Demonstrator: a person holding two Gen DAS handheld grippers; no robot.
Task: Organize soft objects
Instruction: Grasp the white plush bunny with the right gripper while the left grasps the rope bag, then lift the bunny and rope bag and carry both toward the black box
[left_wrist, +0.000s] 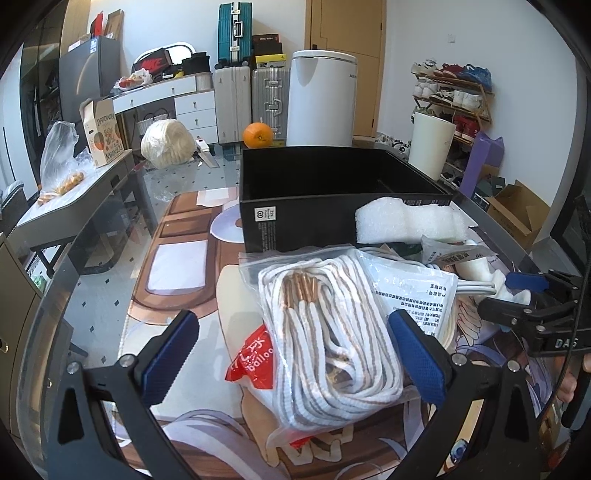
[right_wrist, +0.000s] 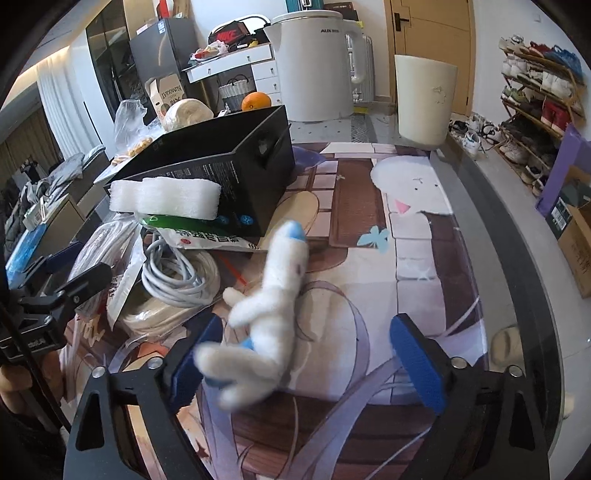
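Observation:
My left gripper (left_wrist: 295, 354) is open, its blue pads on either side of a clear bag of white-and-tan striped laces (left_wrist: 328, 339) lying on the printed mat. A red balloon packet (left_wrist: 255, 363) sits under the bag's left edge. Behind it stand a black box (left_wrist: 332, 206), open on top, and a white foam block (left_wrist: 410, 221). My right gripper (right_wrist: 314, 354) is open. A white felt toy with blue tips (right_wrist: 269, 310) lies blurred between its fingers, close to the left pad (right_wrist: 192, 365), not clamped. The right gripper also shows at the right of the left wrist view (left_wrist: 517, 295).
A grey cable coil (right_wrist: 177, 277) and a printed white pouch (right_wrist: 210, 240) lie left of the toy, by the black box (right_wrist: 221, 166) and foam (right_wrist: 166, 199). An orange (left_wrist: 258, 134), a white bin (left_wrist: 321, 99) and a white cup (right_wrist: 424, 99) stand behind. The table's rim (right_wrist: 517, 258) curves right.

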